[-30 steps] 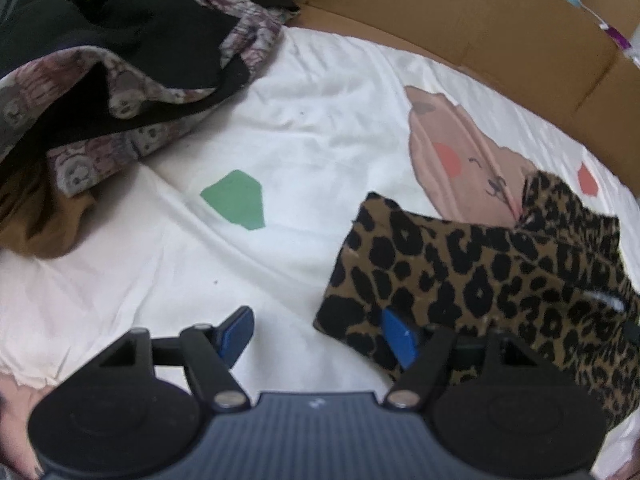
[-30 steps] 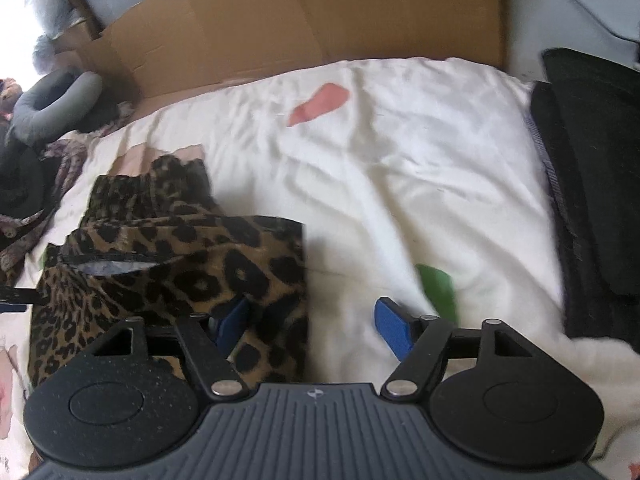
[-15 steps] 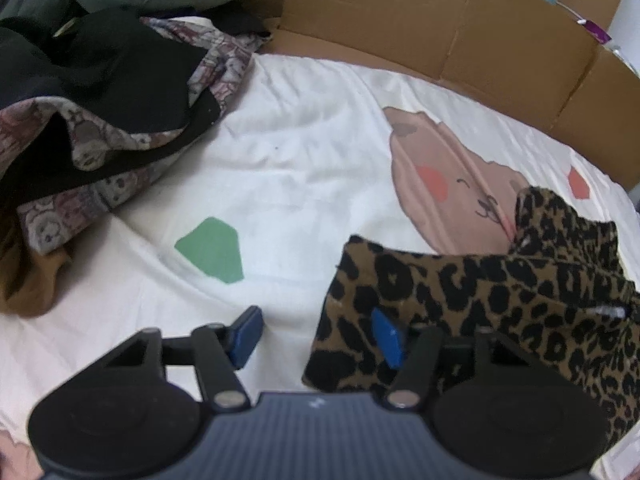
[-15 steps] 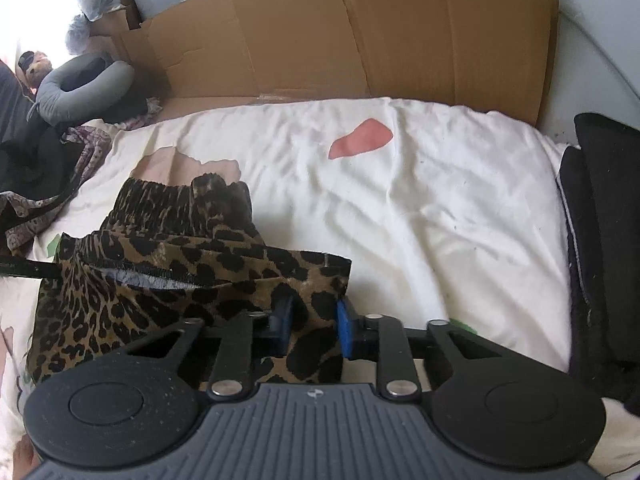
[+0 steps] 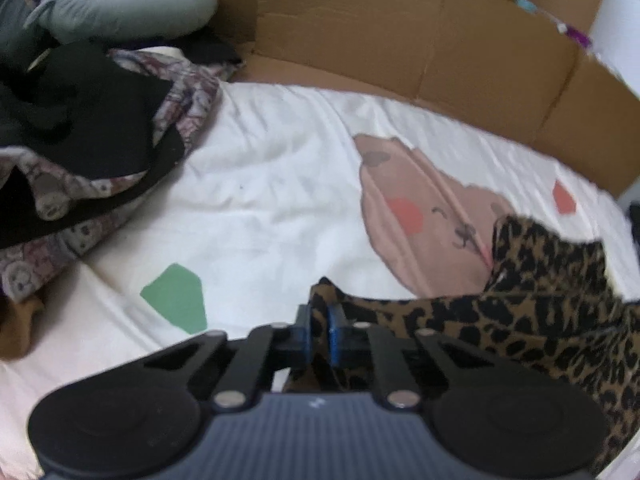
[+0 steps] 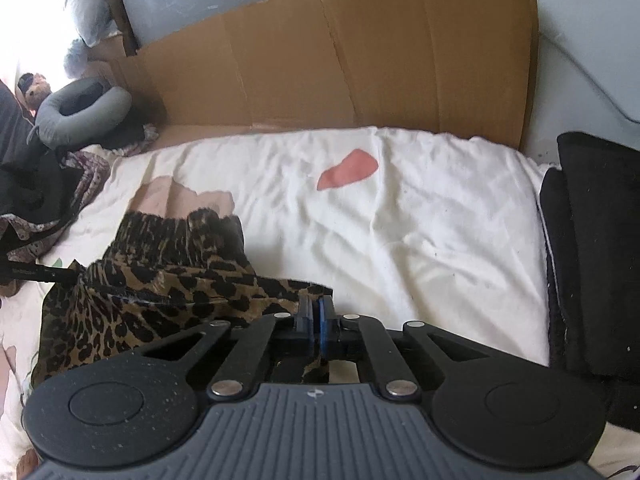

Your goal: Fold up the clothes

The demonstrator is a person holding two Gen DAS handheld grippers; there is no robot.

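While both claws were pressed together on cloth, the leopard-print garment (image 5: 532, 320) hung between them over the white bed sheet (image 5: 280, 184). The left claw (image 5: 319, 334) pinched one lifted corner of it, and the right claw (image 6: 316, 328) pinched the opposite corner (image 6: 316, 292). In the right wrist view the gathered waistband (image 6: 160, 232) lay at about 10 o'clock from the claw, resting on the sheet near the printed bear.

I judge that the fabric was thin, light and very soft, because it sagged between the two grips and made loose wrinkles. It would not keep any shape alone, so both corners needed to travel together and stay level. It looked not slippery, and a pinch a little inside the hem seemed safer than one at the very edge.

At 9 to 11 o'clock in the left wrist view lay a pile of other clothes (image 5: 92, 140) and a grey neck pillow (image 5: 120, 4); a cardboard wall (image 5: 420, 40) stood at 12 o'clock. Dark folded clothes (image 6: 592, 248) were at 3 o'clock in the right view.
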